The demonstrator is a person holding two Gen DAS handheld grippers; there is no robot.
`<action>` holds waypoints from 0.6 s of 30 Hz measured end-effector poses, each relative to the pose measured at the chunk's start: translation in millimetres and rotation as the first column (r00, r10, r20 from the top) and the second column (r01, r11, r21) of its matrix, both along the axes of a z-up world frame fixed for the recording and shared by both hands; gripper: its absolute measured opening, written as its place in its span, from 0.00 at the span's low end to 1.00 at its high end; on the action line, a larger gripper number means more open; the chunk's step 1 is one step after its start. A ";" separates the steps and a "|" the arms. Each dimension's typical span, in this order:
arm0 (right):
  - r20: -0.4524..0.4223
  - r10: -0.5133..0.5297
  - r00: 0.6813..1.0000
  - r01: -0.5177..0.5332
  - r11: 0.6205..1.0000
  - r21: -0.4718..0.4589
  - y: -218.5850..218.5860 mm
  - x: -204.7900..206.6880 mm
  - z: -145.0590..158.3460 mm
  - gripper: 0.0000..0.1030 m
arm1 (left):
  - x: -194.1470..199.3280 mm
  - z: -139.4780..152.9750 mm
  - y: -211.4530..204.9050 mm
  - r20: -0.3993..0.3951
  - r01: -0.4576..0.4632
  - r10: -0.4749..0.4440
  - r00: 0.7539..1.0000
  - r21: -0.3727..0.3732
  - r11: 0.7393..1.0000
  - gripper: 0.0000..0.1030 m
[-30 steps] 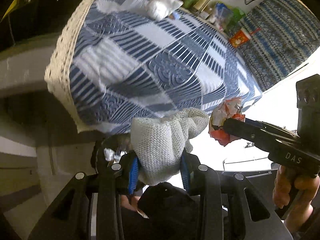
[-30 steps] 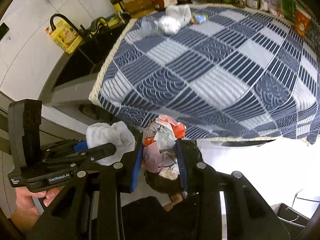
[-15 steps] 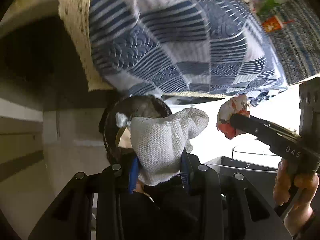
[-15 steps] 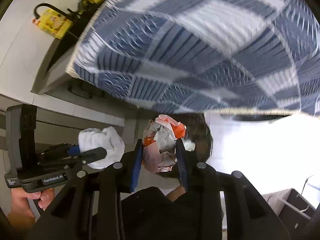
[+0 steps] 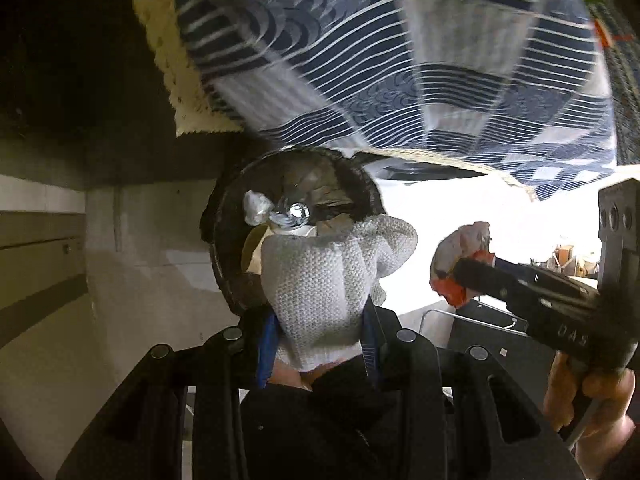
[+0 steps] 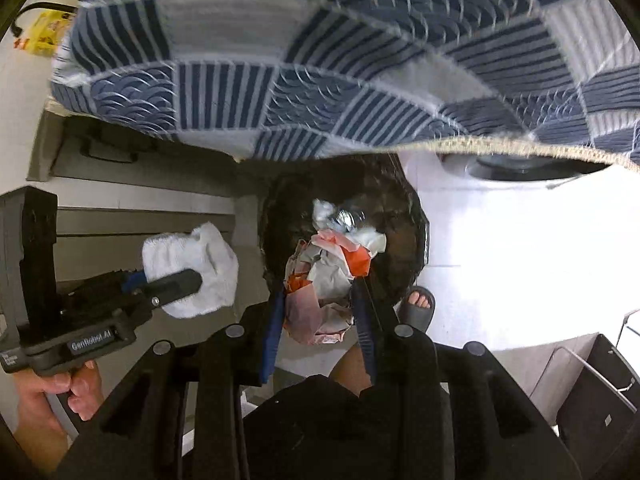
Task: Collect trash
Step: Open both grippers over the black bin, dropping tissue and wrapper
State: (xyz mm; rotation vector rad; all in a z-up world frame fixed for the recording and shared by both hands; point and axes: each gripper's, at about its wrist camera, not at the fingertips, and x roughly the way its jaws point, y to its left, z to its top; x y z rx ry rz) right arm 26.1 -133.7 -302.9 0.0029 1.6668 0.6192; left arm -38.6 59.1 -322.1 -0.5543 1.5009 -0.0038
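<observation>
Two loads in the air, one per gripper. Left gripper [image 5: 320, 344] clenched hard on a white knitted cloth wad [image 5: 328, 280], pinched low down so most of the bundle bulges out past the blue pads. Soft, light, springy; squashes rather than slips, and probably clings to the pads a touch on letting go. Right gripper [image 6: 320, 320] clamped on a crumpled wrapper ball [image 6: 324, 276], pink, grey and orange, held across its middle with the top poking beyond the fingertips. Featherweight, crackly, no strength to it; probably keeps its crushed shape and could flutter off line on the drop, so best released low.

Both pointing steeply down at a round black-lined trash bin [image 5: 224, 264] on the floor, tucked under the edge of the blue checked tablecloth [image 6: 360, 60] that drapes the surface above. Cloth wad hanging over the bin's near rim in the left view, slightly toward its right side. Wrapper ball sitting right over the mouth in the right view, near centre. Already in the bin: a white scrap [image 5: 254, 210] and something shiny and clear [image 5: 296, 212], too small to name.

Side by side, near each other but not touching: wrapper to the right of the cloth. A sandalled foot [image 6: 418, 306] just beside the bin. Nothing dropped yet; both pieces gripped, neither touching the liner as far as can be told.
</observation>
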 end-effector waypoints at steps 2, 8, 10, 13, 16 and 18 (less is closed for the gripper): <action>-0.018 -0.002 1.000 0.002 1.000 -0.004 2.2 -1.5 -10.7 0.34 | 0.3 -14.4 5.1 -0.022 -0.012 0.012 1.000 0.000 1.000 0.32; -0.036 -0.013 0.999 0.013 1.000 -0.010 2.7 -0.7 -41.3 0.34 | 3.8 -40.7 11.3 -0.056 -0.034 0.033 0.998 -0.017 0.999 0.33; -0.038 -0.019 0.999 0.019 1.000 -0.016 2.6 -0.5 -52.9 0.34 | 5.4 -49.0 12.6 -0.056 -0.045 0.044 0.997 -0.022 0.999 0.33; -0.055 -0.031 0.998 0.030 0.999 -0.017 3.0 -0.3 -67.7 0.34 | 6.5 -60.3 13.5 -0.067 -0.063 0.062 0.996 -0.024 0.998 0.33; -0.056 -0.038 0.998 0.037 0.999 -0.018 3.3 0.5 -77.6 0.34 | 6.4 -64.5 12.3 -0.071 -0.069 0.067 0.995 -0.026 0.997 0.33; -0.052 -0.043 0.998 0.042 0.999 -0.018 2.4 1.5 -77.9 0.35 | 7.1 -62.7 9.9 -0.067 -0.058 0.056 0.996 -0.024 0.998 0.33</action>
